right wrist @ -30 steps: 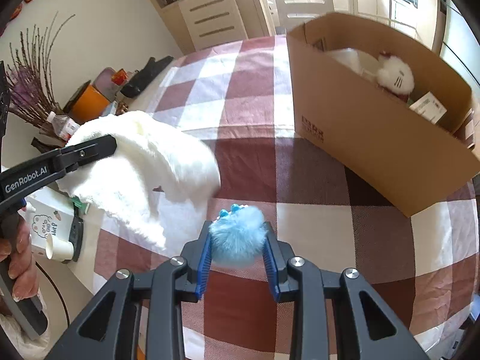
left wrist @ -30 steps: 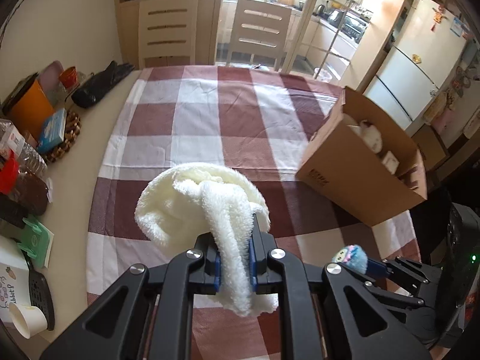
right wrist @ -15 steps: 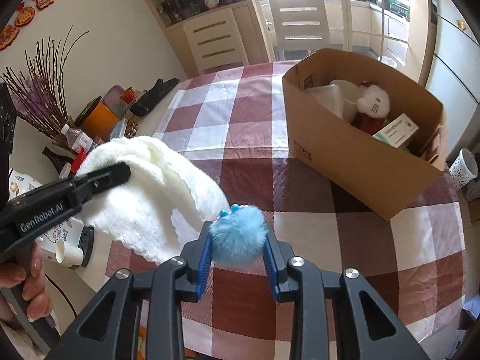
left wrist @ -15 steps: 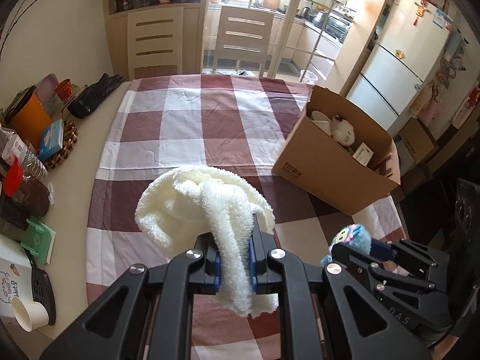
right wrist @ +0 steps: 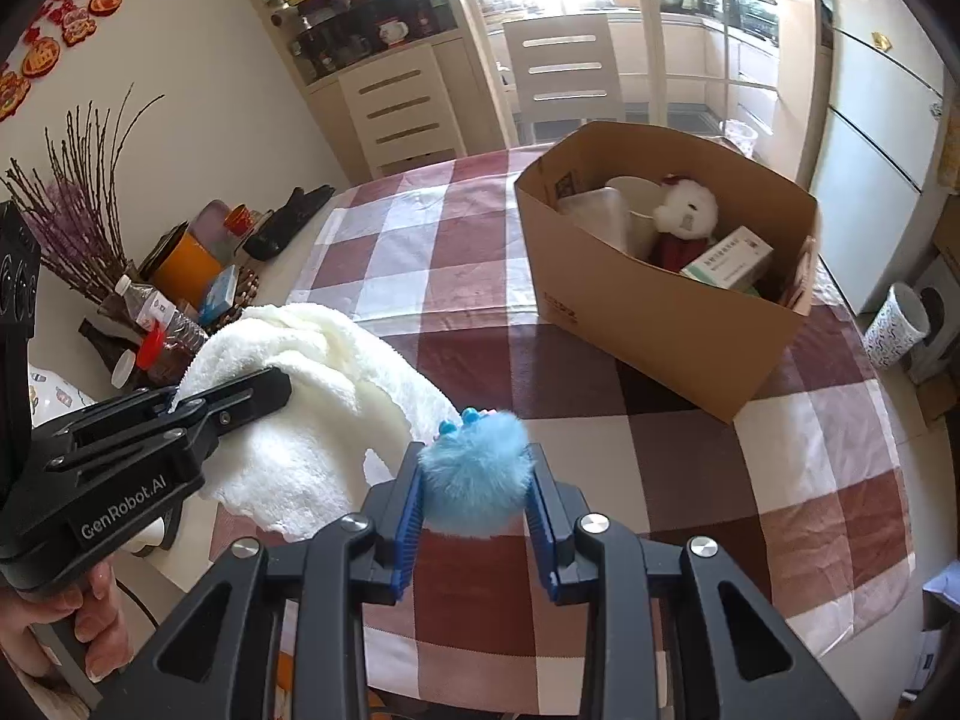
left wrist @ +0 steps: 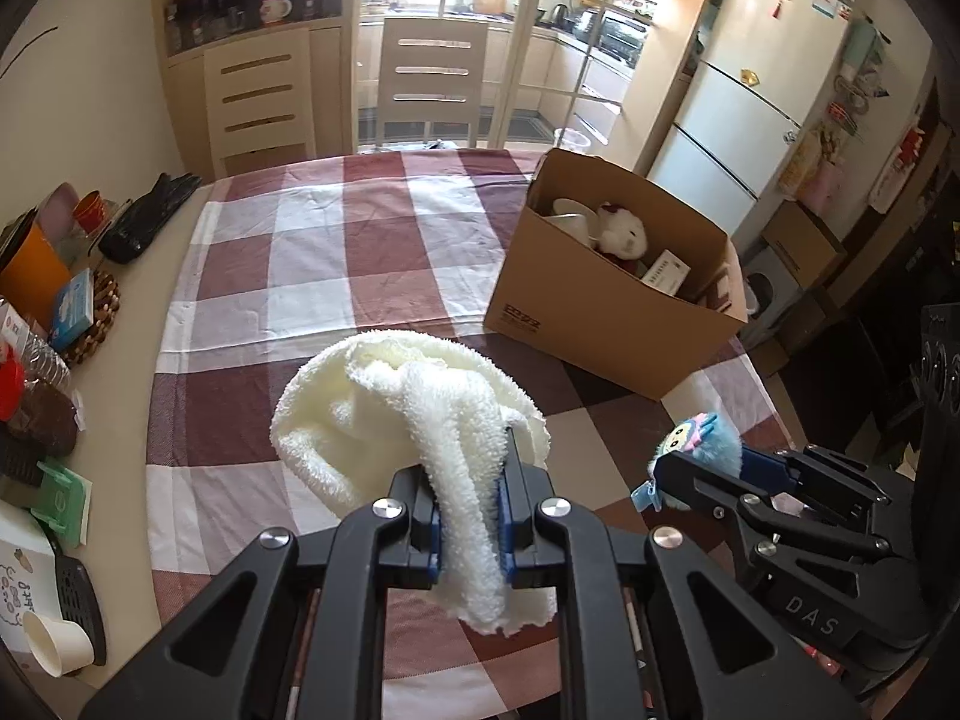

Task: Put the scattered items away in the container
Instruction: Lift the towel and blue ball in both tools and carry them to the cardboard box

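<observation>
both tools loaded, both held above the checked desk.

our left tool [left wrist: 469, 516] is clamped on a fluffy cream towel [left wrist: 414, 414], which bunches ahead of the pads and hangs below them (well clear of the tablecloth [left wrist: 336, 252]). our right tool [right wrist: 474, 516] grips a blue furry plush toy [right wrist: 477, 474] between its blue pads, just beside the towel. the cardboard box [right wrist: 660, 312] sits open on the desk ahead and to the right, well apart from both tools; inside it we see a white plush bear [right wrist: 687, 210], a green-and-white carton [right wrist: 726, 258] and a pale plastic tub [right wrist: 594, 210]. clutter lines the desk's left edge, including an orange container [left wrist: 30, 276].
</observation>
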A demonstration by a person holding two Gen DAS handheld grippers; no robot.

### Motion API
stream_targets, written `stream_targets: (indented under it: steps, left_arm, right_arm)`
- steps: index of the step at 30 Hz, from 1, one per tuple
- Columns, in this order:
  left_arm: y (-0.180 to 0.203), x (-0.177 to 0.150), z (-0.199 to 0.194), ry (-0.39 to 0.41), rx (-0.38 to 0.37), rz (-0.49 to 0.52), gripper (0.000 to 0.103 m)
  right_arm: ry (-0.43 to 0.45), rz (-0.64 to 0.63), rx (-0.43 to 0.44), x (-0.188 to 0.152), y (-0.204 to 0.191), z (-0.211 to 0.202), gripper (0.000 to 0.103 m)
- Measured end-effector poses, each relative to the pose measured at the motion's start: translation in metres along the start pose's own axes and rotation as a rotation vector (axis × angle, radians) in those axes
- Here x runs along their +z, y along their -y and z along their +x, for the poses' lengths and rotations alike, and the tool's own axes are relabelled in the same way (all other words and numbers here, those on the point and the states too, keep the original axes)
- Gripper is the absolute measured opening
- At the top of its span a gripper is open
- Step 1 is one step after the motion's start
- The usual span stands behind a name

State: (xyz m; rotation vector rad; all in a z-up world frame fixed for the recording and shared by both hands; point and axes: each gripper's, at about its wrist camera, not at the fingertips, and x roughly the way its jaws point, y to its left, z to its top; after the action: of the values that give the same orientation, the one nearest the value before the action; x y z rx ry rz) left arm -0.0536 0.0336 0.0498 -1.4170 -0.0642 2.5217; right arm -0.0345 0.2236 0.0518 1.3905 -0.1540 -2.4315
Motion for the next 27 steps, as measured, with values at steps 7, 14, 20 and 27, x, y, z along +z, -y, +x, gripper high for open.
stream_targets:
  steps: [7, 14, 20, 27]
  left_arm:
    - [0.009, -0.002, 0.002, -0.010, -0.014, 0.023, 0.014]
    - [0.020, -0.002, 0.007, -0.023, -0.026, 0.051, 0.014]
    - [0.032, -0.001, 0.013, -0.037, -0.045, 0.082, 0.014]
    - [0.051, -0.001, 0.019, -0.054, -0.072, 0.127, 0.014]
  right_arm:
    - [0.010, 0.030, -0.026, -0.005, 0.009, -0.008, 0.031]
    - [0.017, 0.049, -0.039, -0.008, 0.015, -0.014, 0.031]
    - [0.021, 0.073, -0.051, -0.013, 0.023, -0.018, 0.031]
    - [0.027, 0.107, -0.072, -0.018, 0.035, -0.024, 0.031]
